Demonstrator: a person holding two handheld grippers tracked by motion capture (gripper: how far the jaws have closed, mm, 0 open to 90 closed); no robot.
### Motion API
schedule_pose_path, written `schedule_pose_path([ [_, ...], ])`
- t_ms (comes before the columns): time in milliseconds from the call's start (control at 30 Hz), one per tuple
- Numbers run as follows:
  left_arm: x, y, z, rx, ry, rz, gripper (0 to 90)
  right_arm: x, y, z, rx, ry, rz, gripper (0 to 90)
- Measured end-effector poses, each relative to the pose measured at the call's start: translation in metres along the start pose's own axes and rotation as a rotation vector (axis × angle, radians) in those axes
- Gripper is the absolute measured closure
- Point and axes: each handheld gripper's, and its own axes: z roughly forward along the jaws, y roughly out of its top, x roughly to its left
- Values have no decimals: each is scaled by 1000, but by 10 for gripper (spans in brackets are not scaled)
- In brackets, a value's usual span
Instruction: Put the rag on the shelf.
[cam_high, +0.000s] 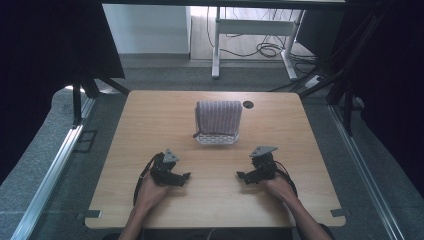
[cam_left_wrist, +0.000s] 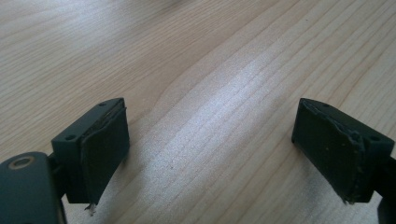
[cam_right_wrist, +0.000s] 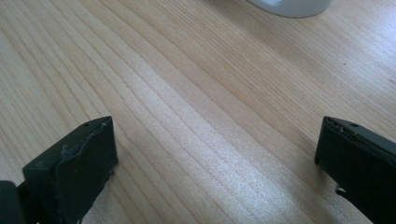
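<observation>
Ahead, the white basket (cam_high: 216, 138) under its grey cloth (cam_high: 218, 117) lay far of both wide-open, empty grippers, left gripper (cam_high: 186, 176) and right gripper (cam_high: 241, 175) about equally near.

Grey carpet floor (cam_high: 150, 77), white desk frame (cam_high: 252, 27), dark curtains (cam_high: 45, 45).

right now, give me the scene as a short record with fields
surface: wooden table
main item: white basket with a grey striped cloth draped over it, at the table's far middle
left gripper: open, low over bare wood, apart from the basket
right gripper: open, low over bare wood, apart from the basket
held: nothing
other: dark round hole in the tabletop right of the cloth
</observation>
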Motion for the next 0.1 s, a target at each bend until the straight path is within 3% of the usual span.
schedule_pose_path([
  [100,0,0,0,2,3,-5,99,0,0,0,0,1,-3,0],
])
